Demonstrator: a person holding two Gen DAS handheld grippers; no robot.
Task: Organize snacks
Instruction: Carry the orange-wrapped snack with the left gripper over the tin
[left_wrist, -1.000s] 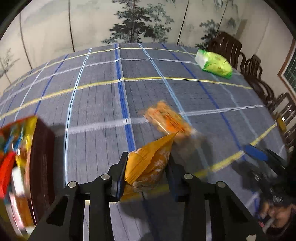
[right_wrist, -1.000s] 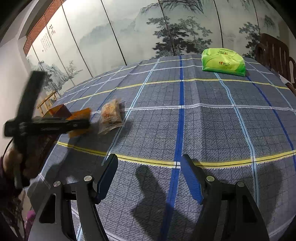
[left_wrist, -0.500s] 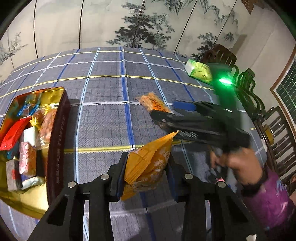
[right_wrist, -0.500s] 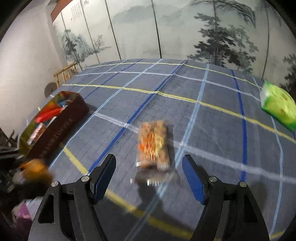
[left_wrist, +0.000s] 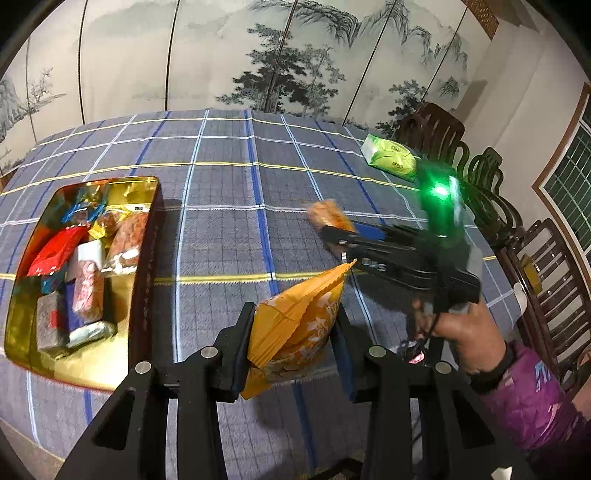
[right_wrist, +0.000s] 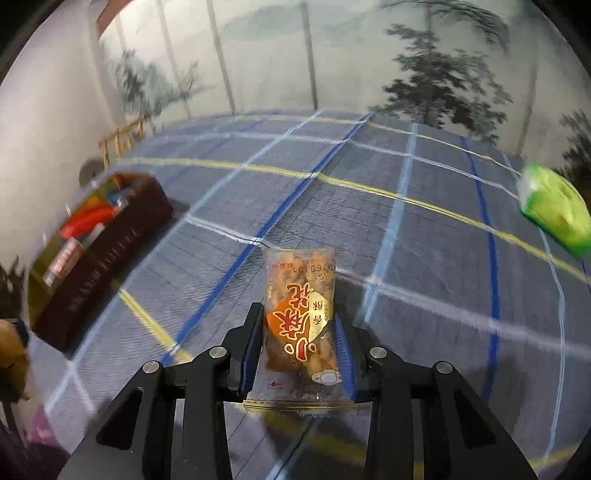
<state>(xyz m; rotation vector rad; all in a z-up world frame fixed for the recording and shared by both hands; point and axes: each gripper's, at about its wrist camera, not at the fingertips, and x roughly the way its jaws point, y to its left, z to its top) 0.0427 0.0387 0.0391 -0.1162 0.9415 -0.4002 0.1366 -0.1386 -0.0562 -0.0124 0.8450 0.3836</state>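
Closing fast, the right gripper (right_wrist: 300, 354) now has the clear pack of fried pastry (right_wrist: 300, 314) between its jaws where half a second ago it lay loose on the cloth ahead, while the left gripper (left_wrist: 291, 343) stays clamped on the orange snack bag (left_wrist: 295, 325). Both hands loaded means two deliveries are due at the gold-lined tin (left_wrist: 147, 236), already crowded with wrapped snacks, off to the left. Beyond lie a plaid tablecloth (left_wrist: 221, 221), a green pack (left_wrist: 389, 157) at the far edge, dark wooden chairs (left_wrist: 491, 184), and a painted pine screen (left_wrist: 295, 55).
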